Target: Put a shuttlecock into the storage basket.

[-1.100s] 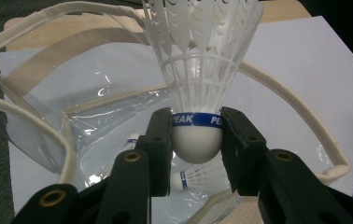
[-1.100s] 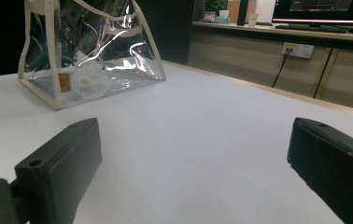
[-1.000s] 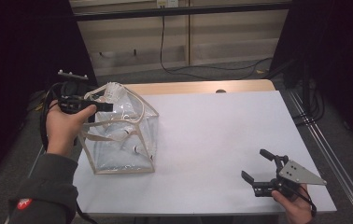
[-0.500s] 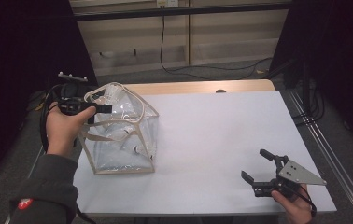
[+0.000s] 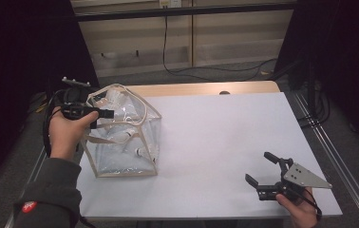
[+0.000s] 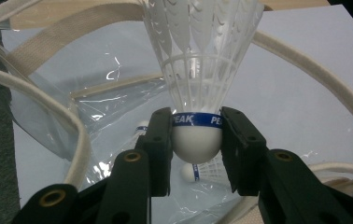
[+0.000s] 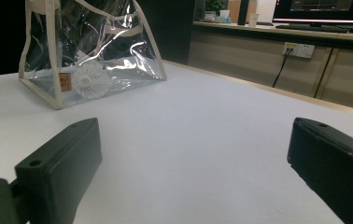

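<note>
A clear plastic bag [image 5: 120,147] with beige trim stands open on the white table [image 5: 225,128] at the left. My left gripper [image 5: 104,114] hovers at the bag's mouth, shut on a white shuttlecock [image 6: 196,70]. Its jaws clamp the cork base at the blue band, in the left gripper [image 6: 196,144] view. Two more shuttlecocks [image 6: 191,171] lie below inside the bag. My right gripper [image 5: 258,167] rests open near the table's front right corner with nothing between its jaws. The right gripper [image 7: 193,154] view looks across the table to the bag [image 7: 90,42], where one shuttlecock [image 7: 88,79] lies.
The table's wooden back edge [image 5: 201,89] runs behind the white sheet. Cables [image 5: 168,57] lie on the floor beyond it. A metal rail [image 5: 329,156] runs along the right side. A wide stretch of white surface separates the bag from my right gripper.
</note>
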